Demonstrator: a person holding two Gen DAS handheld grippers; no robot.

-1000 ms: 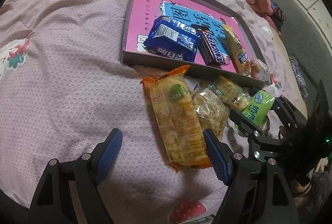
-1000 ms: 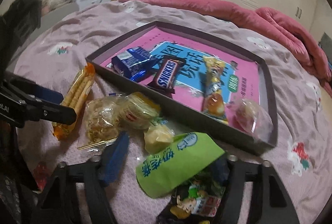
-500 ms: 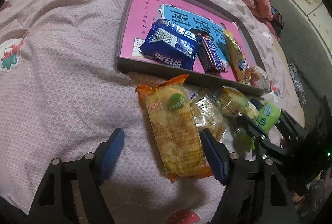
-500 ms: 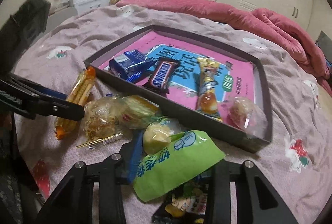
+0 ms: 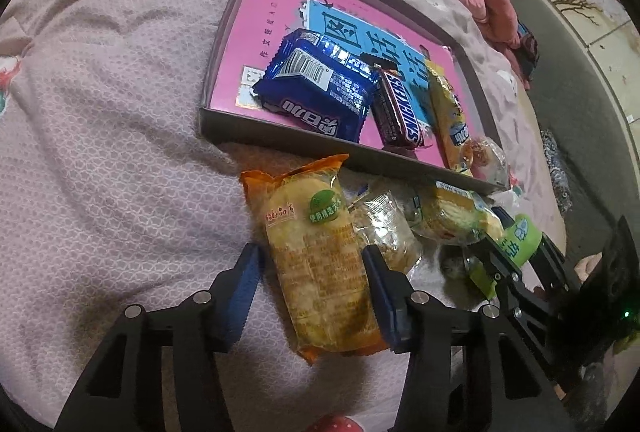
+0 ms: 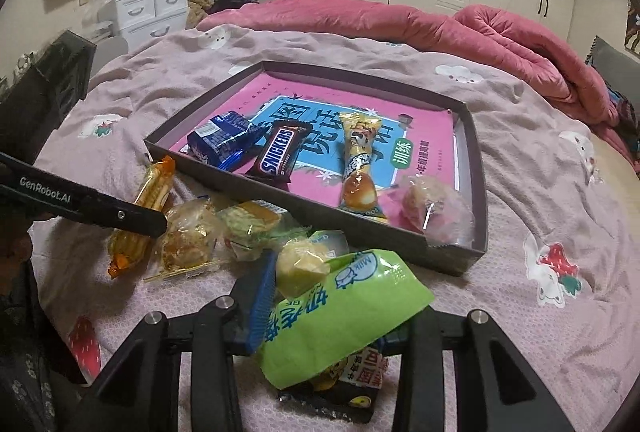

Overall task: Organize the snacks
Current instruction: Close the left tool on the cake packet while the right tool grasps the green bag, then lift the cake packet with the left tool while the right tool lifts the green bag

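While both grippers hang over the pink bedspread (image 5: 100,152), the stock lies as follows. Left gripper (image 5: 310,280): fingers have just been closing around the orange cake packet (image 5: 316,256), right pad against its edge, left pad just beside it, not yet pressing. Right gripper (image 6: 324,312): fingers narrowed and clamped on the green milk-candy bag (image 6: 340,316), which sits tilted above a dark snack pack (image 6: 348,388) on the bed. Shallow dark tray (image 6: 320,210), pink printed sheet inside, holding: blue biscuit pack (image 5: 320,92), Snickers bar (image 5: 398,104), yellow sausage-shaped snack (image 6: 358,160), one clear-wrapped pastry (image 6: 432,208) in the near right corner. Loose on the bed, just before the tray: two clear-wrapped cakes (image 6: 188,236), (image 6: 252,222) side by side, and a small pale sweet (image 6: 300,264) touching the green bag
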